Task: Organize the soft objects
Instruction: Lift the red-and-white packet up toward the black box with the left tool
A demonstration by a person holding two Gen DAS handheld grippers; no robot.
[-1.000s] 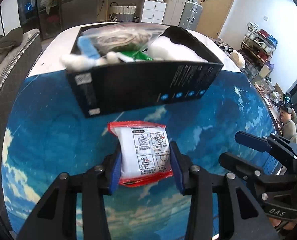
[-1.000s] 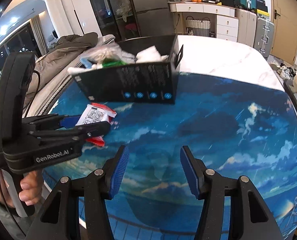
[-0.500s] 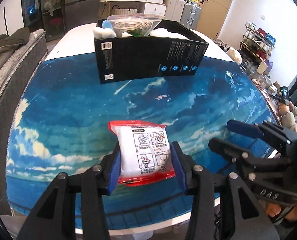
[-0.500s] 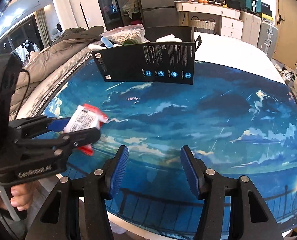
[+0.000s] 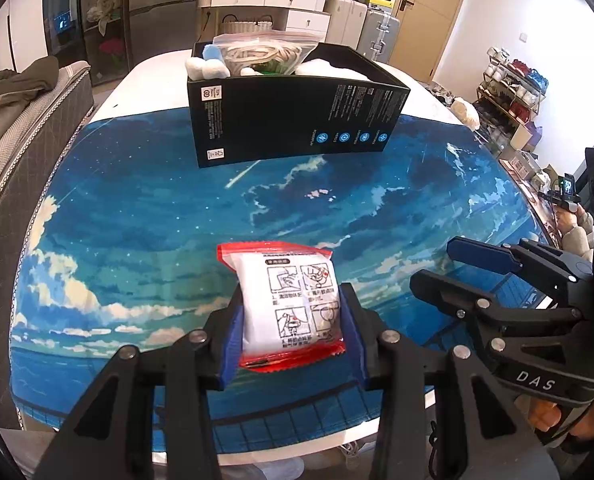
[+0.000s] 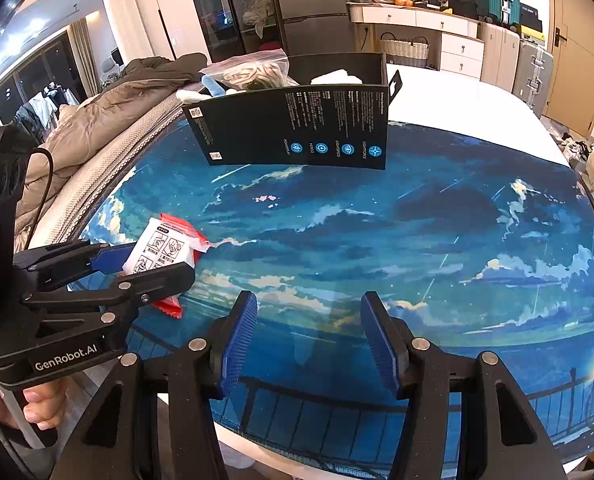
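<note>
My left gripper is shut on a white packet with red ends and holds it above the near edge of the blue sky-print mat. The packet also shows in the right wrist view, between the left gripper's fingers. A black box stands at the mat's far edge, holding a zip bag of cord, white and blue soft pieces and a white cloth. My right gripper is open and empty over the mat's near edge; it shows at the right in the left wrist view.
The mat lies on a white table. A grey sofa with a brown coat borders the table's left side. Cabinets and suitcases stand at the back; a shelf rack is far right.
Both grippers have pulled back from the black box toward the mat's near edge. The left one stays shut on the packet; the right one stays open.
</note>
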